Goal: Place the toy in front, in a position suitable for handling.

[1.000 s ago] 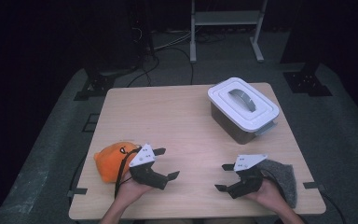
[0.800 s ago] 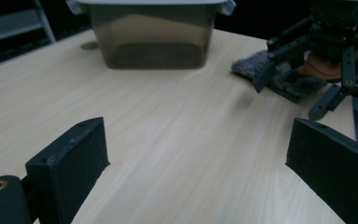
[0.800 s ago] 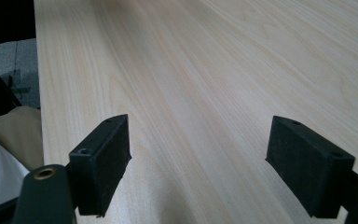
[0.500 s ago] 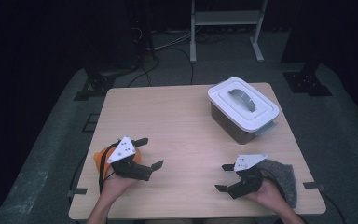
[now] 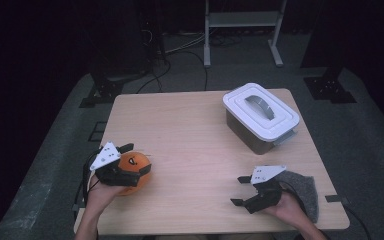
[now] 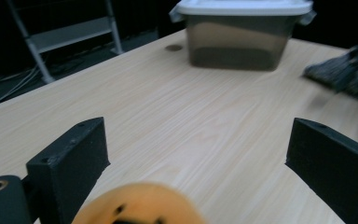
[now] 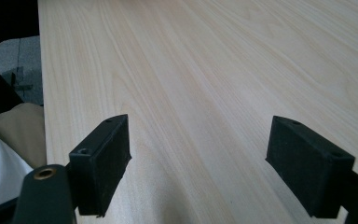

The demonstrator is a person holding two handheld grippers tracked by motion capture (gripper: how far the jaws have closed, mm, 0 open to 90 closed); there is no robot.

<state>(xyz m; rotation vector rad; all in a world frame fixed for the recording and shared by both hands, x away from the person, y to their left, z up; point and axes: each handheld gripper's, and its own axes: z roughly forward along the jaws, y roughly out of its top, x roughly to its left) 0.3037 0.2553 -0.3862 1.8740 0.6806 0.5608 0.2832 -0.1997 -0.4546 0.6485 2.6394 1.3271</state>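
L gripper (image 5: 139, 159) wide over orange toy (image 5: 132, 165) (maybe touching).

Probably lab: dark-curtained room, floor cables (image 5: 180, 47)

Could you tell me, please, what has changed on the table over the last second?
The left gripper has swung back from the middle of the table to the round orange soft toy, its open jaws now over it without closing. The right gripper, open beside the grey cloth, and the white-lidded plastic box stayed put.
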